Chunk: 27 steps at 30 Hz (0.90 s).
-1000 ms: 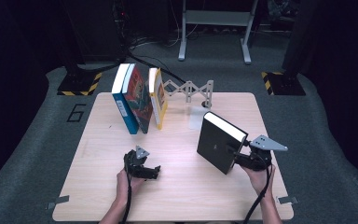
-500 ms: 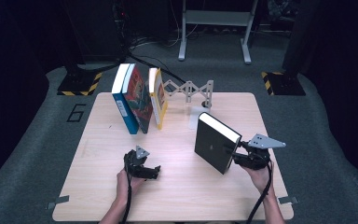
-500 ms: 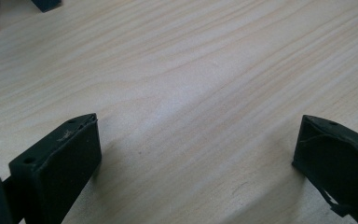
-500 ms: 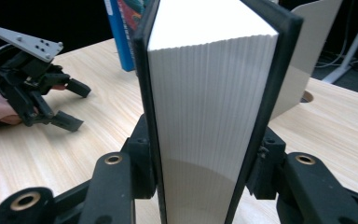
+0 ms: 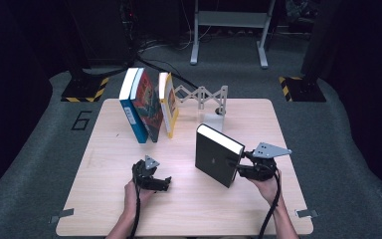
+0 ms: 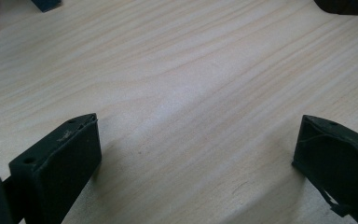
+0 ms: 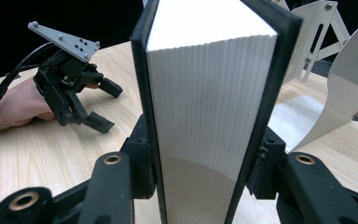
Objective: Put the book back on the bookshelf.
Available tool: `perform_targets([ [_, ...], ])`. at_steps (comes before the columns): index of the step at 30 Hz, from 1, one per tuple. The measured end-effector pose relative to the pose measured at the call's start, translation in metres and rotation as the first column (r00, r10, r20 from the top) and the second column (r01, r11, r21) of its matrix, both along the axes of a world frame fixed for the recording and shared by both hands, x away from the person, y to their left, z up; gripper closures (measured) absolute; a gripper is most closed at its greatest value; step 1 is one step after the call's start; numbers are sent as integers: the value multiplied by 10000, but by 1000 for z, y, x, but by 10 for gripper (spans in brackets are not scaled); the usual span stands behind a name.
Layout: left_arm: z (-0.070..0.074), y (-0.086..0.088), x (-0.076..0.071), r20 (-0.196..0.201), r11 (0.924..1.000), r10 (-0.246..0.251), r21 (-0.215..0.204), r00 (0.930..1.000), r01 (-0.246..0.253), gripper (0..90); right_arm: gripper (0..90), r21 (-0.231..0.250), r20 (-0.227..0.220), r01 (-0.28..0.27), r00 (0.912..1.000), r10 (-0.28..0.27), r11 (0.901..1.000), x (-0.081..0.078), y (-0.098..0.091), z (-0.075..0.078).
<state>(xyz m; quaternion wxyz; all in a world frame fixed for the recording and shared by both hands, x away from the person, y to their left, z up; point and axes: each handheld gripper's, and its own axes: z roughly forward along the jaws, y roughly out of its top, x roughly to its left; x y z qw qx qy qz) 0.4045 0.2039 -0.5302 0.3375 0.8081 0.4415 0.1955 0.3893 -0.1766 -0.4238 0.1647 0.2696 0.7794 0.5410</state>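
Note:
A thick black book (image 5: 215, 158) stands upright on the wooden table (image 5: 104, 199), right of centre, with its white page edges (image 7: 209, 107) facing my right gripper. My right gripper (image 5: 234, 167) (image 7: 203, 156) is shut on the book's lower edge, one jaw on each cover. Its jaws have just been closing onto the book. My left gripper (image 5: 163, 183) (image 6: 196, 140) rests low on the table left of the book, open, with only bare wood between its jaws. It also appears beyond the book in the right gripper view (image 7: 103, 106).
A blue book (image 5: 132, 107), a red-covered book (image 5: 147, 108) and a yellow book (image 5: 169, 102) lean together at the back left. A grey scissor-arm bookend (image 5: 201, 94) with a white plate (image 7: 349, 93) stands behind the black book. Dark floor surrounds the table.
My right gripper has slid the black book a little to the left, toward the table's middle. The left gripper has stayed put.

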Motion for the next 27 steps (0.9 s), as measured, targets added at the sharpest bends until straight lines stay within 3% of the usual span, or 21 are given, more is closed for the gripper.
perform_targets([
  [6,0,0,0,-56,10000,-54,21,10000,54,5,533,4,36,-240,9997,240,9997,1,6,0],
  [18,0,3,2,10,9998,-196,-19,9998,197,5,504,-93,-104,-30,9999,29,10000,-1,5,1],
  [23,1,7,4,-82,9997,-259,3,9996,259,1,442,-52,-136,167,9998,-168,9998,-5,1,2],
  [27,1,11,4,-83,9991,-359,-216,9993,358,1,384,-52,-184,351,9992,-352,9994,-8,-6,1],
])
